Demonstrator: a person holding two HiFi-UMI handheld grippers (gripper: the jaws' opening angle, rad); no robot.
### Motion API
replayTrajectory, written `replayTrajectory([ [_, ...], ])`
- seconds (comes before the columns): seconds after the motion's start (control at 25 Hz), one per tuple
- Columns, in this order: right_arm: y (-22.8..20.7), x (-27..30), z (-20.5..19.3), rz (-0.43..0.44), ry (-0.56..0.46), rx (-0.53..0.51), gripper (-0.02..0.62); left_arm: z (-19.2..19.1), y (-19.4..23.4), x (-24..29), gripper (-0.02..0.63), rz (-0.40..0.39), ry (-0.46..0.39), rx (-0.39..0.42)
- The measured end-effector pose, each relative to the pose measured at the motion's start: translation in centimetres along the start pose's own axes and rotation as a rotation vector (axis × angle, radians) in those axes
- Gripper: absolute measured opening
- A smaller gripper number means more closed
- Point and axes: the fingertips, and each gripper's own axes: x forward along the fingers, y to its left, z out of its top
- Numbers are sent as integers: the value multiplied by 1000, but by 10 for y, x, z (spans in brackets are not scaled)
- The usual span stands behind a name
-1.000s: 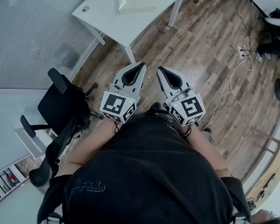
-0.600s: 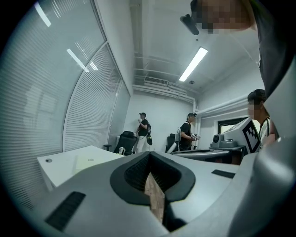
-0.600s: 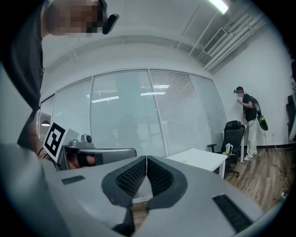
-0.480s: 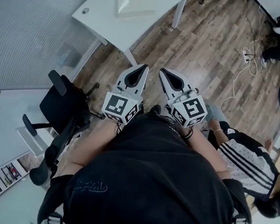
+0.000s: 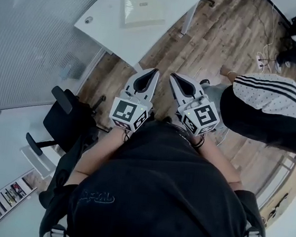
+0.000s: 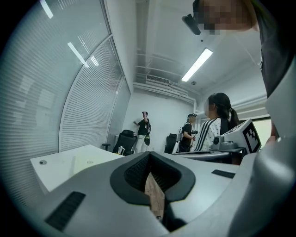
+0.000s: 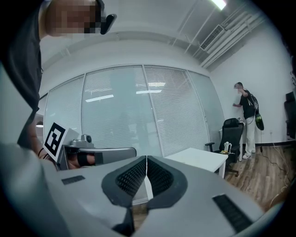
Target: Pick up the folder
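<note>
- Your left gripper [image 5: 151, 72] and right gripper [image 5: 174, 77] are both closed and empty, side by side over the wooden floor [image 5: 220, 44].
- The folder [image 5: 143, 9] lies flat on the white surface [image 5: 143, 39] — well apart from both.

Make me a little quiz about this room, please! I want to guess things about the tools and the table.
1. True or false: the folder lies on the white table.
2. Pick one. The left tool and the right tool are: A) both open, B) both shut with nothing in them, C) both shut on the folder.
3. In the head view, what black thing stands on the floor at the left, beside the glass wall?

Key
1. True.
2. B. Each tool's own view shows its jaws together and empty, short of the table.
3. An office chair.
</note>
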Motion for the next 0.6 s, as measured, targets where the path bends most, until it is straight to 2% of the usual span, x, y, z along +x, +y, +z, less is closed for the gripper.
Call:
replayTrajectory([
  [0.6, -3, 113, 34, -56, -15, -31, 23, 40, 110, 24, 14, -62, -17, 17],
])
